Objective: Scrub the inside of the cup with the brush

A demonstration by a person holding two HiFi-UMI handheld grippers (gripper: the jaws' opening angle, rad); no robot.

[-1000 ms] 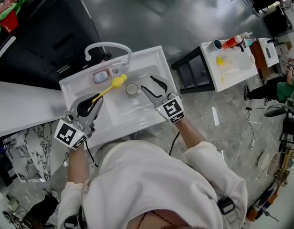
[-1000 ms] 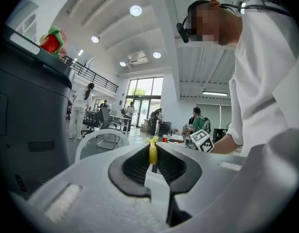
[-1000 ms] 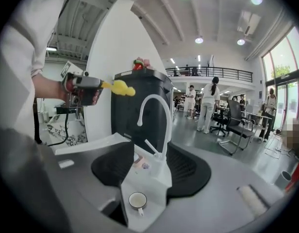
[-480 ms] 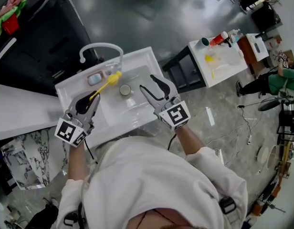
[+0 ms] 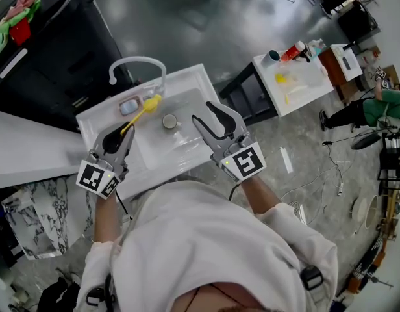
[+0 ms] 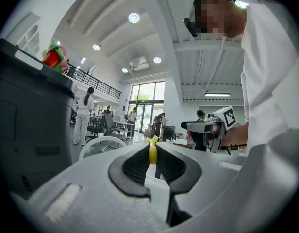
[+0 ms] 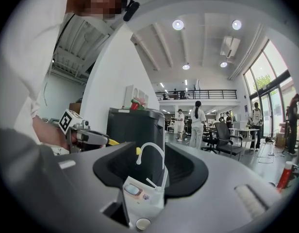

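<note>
- The left gripper (image 5: 125, 137) (image 6: 152, 145) is over the left side of the white sink (image 5: 200, 77). Its jaws are pinched on the handle of the yellow brush (image 5: 143, 111) (image 6: 152, 152).
- The brush sticks out from those jaws toward the far side. Its head ends just beside a small pink-topped dish (image 5: 128, 106) on the sink's far left ledge.
- The right gripper (image 5: 206, 117) (image 7: 150, 147) is over the right side of the basin. Its jaws are spread and have just been closing a little, with nothing caught between them.
- The cup (image 5: 169, 121) (image 7: 142, 224) stands upright, mouth up, on the basin floor between the two grippers. It touches neither gripper and sits a little apart from the brush head.
- A white curved faucet (image 5: 138, 62) (image 7: 152, 152) arches over the sink's far left corner, with a black cabinet (image 5: 57, 51) behind it.
- Off to the far right, well apart from the sink, a white table (image 5: 304, 86) carries a few bottles.
</note>
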